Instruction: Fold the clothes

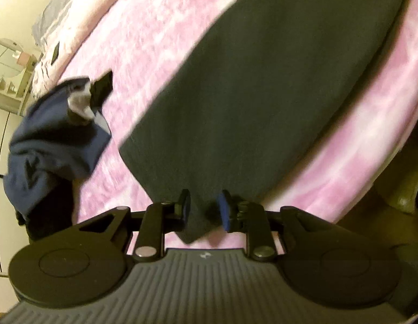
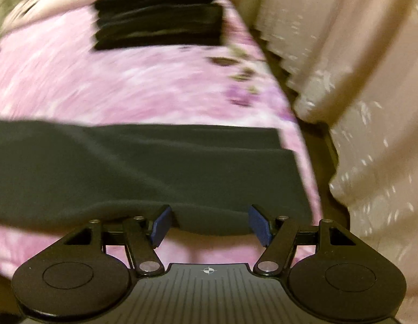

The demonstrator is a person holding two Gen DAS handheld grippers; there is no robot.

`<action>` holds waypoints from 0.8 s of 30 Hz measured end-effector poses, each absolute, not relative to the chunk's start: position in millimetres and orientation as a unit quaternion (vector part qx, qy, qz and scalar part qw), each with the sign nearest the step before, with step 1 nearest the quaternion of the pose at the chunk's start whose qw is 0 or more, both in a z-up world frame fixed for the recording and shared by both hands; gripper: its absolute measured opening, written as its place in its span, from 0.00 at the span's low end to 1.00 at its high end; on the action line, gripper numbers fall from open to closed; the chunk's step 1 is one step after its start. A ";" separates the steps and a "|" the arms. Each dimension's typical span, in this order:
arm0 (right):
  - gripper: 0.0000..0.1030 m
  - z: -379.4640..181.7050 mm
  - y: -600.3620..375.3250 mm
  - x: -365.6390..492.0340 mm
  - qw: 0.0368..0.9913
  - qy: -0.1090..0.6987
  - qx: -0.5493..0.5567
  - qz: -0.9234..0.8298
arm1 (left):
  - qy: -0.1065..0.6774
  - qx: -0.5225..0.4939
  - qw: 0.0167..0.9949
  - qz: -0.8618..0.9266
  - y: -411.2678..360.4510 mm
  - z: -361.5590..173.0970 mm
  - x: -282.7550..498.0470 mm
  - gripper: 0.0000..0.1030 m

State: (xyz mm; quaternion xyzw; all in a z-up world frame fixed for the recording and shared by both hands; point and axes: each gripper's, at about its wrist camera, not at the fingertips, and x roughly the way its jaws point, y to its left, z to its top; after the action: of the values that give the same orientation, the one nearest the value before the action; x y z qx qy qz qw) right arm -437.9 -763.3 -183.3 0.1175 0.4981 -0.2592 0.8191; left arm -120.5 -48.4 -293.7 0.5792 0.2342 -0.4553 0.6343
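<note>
- Two wrist views, both motion-blurred.
- Left wrist: left gripper point(image 1: 205, 210) jaws narrow. A corner of the dark grey garment point(image 1: 263, 94) hangs between the blue pads point(image 1: 224, 212); left pad looks against the cloth, right pad shows a small gap, so no firm pinch.
- Garment runs as a long strip diagonally across the pink bedspread point(image 1: 133, 62), from the near edge toward the far side.
- Crumpled navy clothing point(image 1: 55, 140) sits at the bed's left edge, apart from the strip.
- Right wrist: right gripper point(image 2: 210, 225) jaws wide, pads clear of cloth. Folded hem of the garment point(image 2: 155, 167) lies between them, along the bed's near edge.
- Stack of folded black clothes point(image 2: 157, 16) at the far edge.
- Beige curtain point(image 2: 357, 67) beyond the bed's right edge.
</note>
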 end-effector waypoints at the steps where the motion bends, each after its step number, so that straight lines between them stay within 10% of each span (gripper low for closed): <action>1: 0.64 -181.5 -774.0 -442.2 0.818 0.495 0.124 -0.264 | 0.231 0.578 0.633 -0.460 -56.2 -287.4 -126.8 0.20; 11: 0.64 -212.1 -886.1 -435.6 0.835 0.487 0.150 -0.210 | 0.201 0.541 0.578 -0.577 -192.4 -271.0 -285.0 0.31; 14: 0.23 -226.9 -901.8 -428.3 0.833 0.508 0.151 -0.158 | 0.203 0.533 0.551 -0.609 -230.9 -279.8 -346.6 0.31; 24: 0.12 -192.1 -935.0 -409.2 0.872 0.464 0.126 -0.097 | 0.216 0.518 0.505 -0.656 -304.0 -293.3 -447.9 0.31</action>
State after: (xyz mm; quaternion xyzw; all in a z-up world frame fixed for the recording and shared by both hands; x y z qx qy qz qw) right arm -409.2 -935.0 -192.1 0.1257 0.4640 -0.0968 0.8715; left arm -447.9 -304.0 -293.3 0.5175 0.2163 -0.6561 0.5048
